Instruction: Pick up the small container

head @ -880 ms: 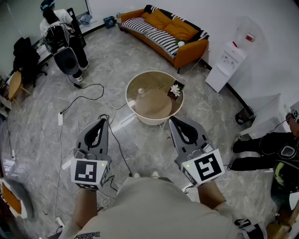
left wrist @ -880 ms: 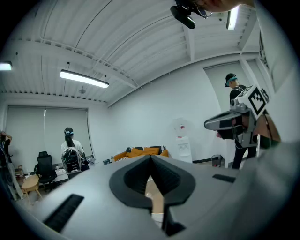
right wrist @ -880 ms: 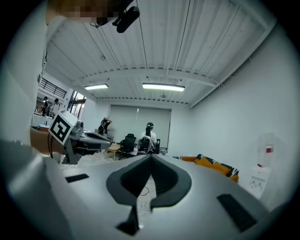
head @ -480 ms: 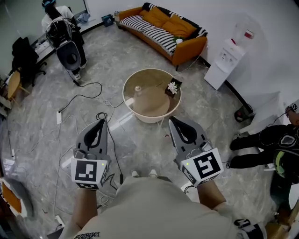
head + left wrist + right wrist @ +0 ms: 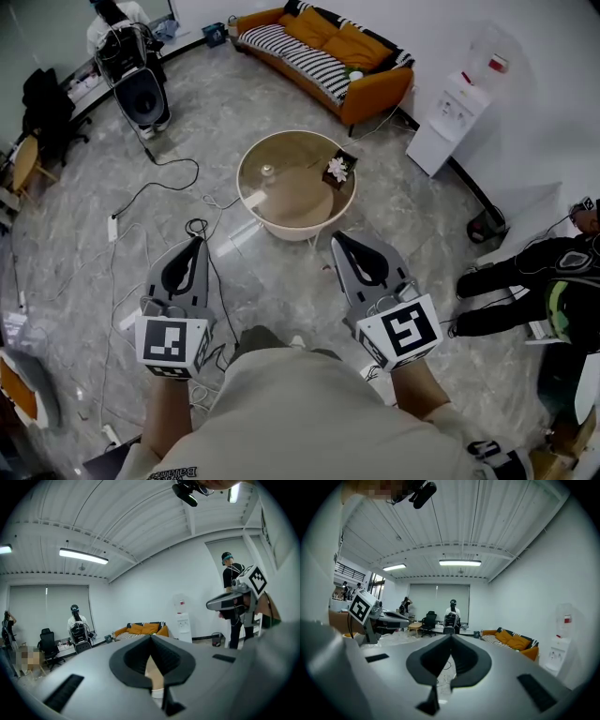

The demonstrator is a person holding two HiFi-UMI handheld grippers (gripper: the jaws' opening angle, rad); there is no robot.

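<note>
In the head view, on the grey marbled floor [image 5: 234, 103]: a round beige low table [image 5: 281, 223], with the small pale container [image 5: 267, 171] on its top, left of centre, apart from both tongs. Behind, an orange sofa [image 5: 375, 89] with striped cushions and a white water dispenser [image 5: 459, 117].

On the near side of the table, the left grey two-jaw gripper [image 5: 196, 242] and the right grey two-jaw gripper [image 5: 336, 236], each with jaws together, nothing between.

In the left gripper view only: white ribbed ceiling [image 5: 140, 522], strip lamp [image 5: 83, 556].

In the right gripper view only: black office chair [image 5: 427, 620].

Print on the shirt hem [image 5: 173, 472] not readable.
</note>
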